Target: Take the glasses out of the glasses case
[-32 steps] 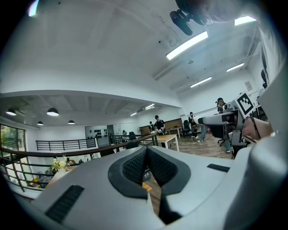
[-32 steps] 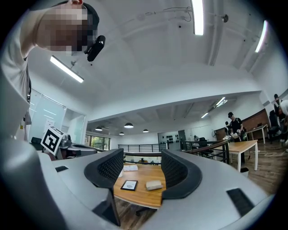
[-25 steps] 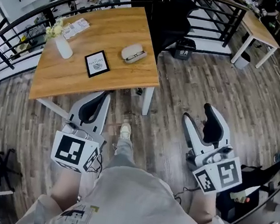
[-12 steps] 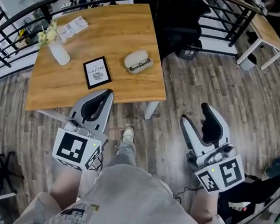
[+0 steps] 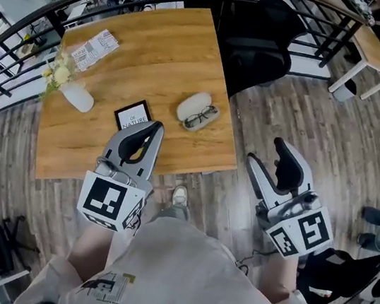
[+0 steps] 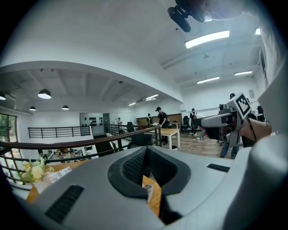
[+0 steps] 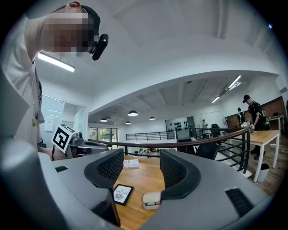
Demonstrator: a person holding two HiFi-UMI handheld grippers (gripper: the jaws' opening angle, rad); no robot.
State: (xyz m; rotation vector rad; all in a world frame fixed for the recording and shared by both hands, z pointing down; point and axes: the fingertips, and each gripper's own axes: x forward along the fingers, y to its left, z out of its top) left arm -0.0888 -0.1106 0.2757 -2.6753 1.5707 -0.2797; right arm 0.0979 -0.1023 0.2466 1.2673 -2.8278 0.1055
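Approach step, no contact yet. The glasses case [image 5: 195, 104] lies open on the wooden bench [image 5: 160, 46], with the glasses [image 5: 201, 119] resting in it, just right of a small framed card [image 5: 132, 113]. The left hand-held gripper [image 5: 153, 129] hangs over the bench's near edge with its jaws closed and empty. The right hand-held gripper [image 5: 266, 154] is off the bench over the floor, jaws wide and empty. Next, probably bring the right hand-held gripper in over the glasses frame and have the left steady the case.
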